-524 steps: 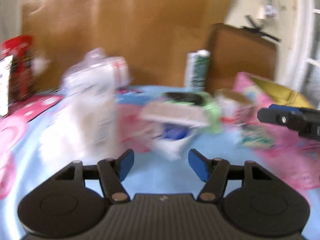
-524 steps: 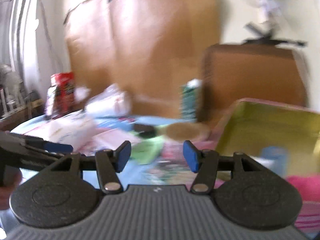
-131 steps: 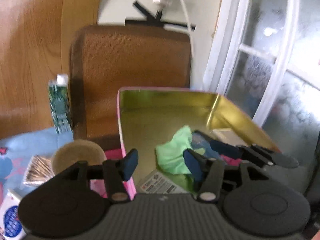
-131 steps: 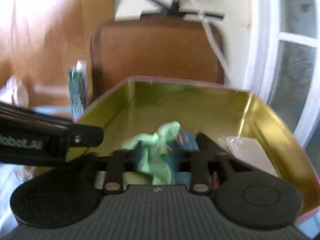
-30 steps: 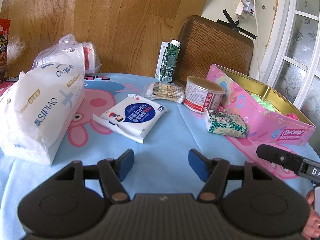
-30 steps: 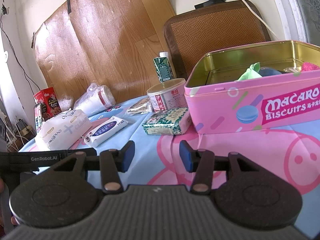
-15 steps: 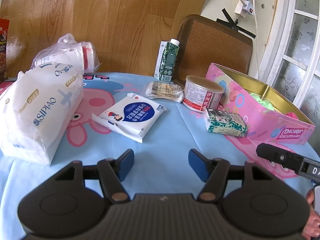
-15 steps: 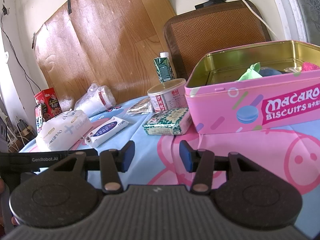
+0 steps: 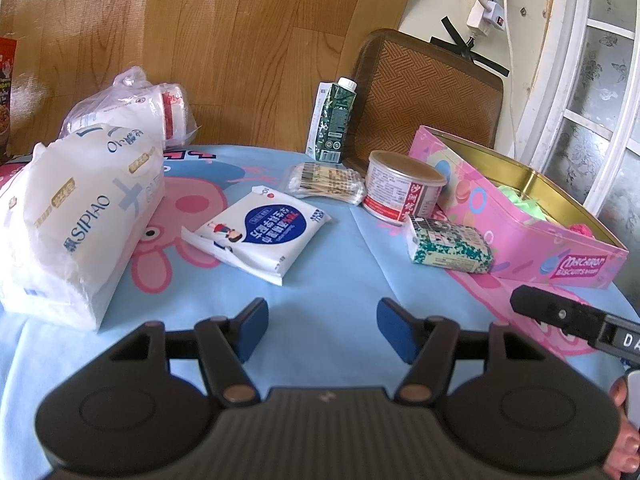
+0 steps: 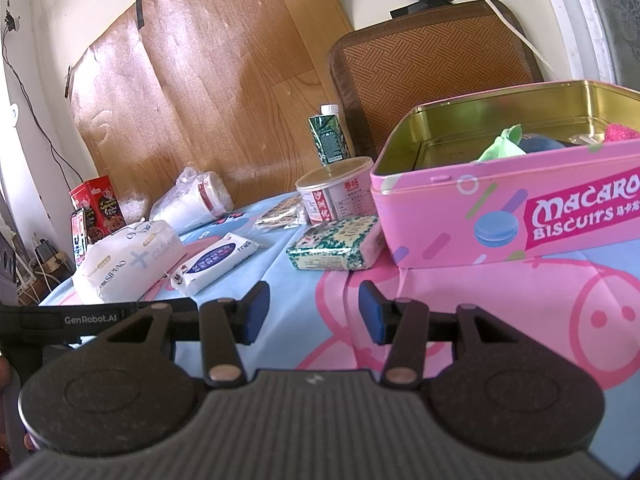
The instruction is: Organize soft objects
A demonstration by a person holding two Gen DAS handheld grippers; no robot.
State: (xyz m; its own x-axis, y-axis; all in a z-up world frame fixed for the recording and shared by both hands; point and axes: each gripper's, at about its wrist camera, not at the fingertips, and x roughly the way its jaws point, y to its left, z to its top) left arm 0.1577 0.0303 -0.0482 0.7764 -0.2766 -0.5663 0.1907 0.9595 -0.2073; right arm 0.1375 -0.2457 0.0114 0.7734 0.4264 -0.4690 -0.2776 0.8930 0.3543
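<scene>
A pink Macaron Biscuits tin (image 9: 520, 236) (image 10: 500, 216) stands open at the right of the table. Inside it lie a green cloth (image 10: 502, 146) (image 9: 524, 200), a blue soft item (image 10: 540, 144) and a pink fluffy item (image 10: 622, 132) (image 9: 582, 229). My left gripper (image 9: 320, 330) is open and empty, low over the blue tablecloth. My right gripper (image 10: 312, 312) is open and empty, in front of the tin's left corner. The right gripper's body also shows in the left wrist view (image 9: 576, 320).
On the table lie a big tissue bag (image 9: 76, 220), a flat wet-wipes pack (image 9: 260, 234), a green patterned packet (image 9: 448, 250) (image 10: 340, 248), a round can (image 9: 404, 198), a cotton swab bag (image 9: 324, 188), a green carton (image 9: 334, 128) and a bagged cup stack (image 9: 132, 108). A woven chair back (image 9: 428, 100) stands behind.
Almost nothing has moved in the last second; both grippers stay open and nearly still. Some seconds ago the right gripper held the green cloth over the tin.
</scene>
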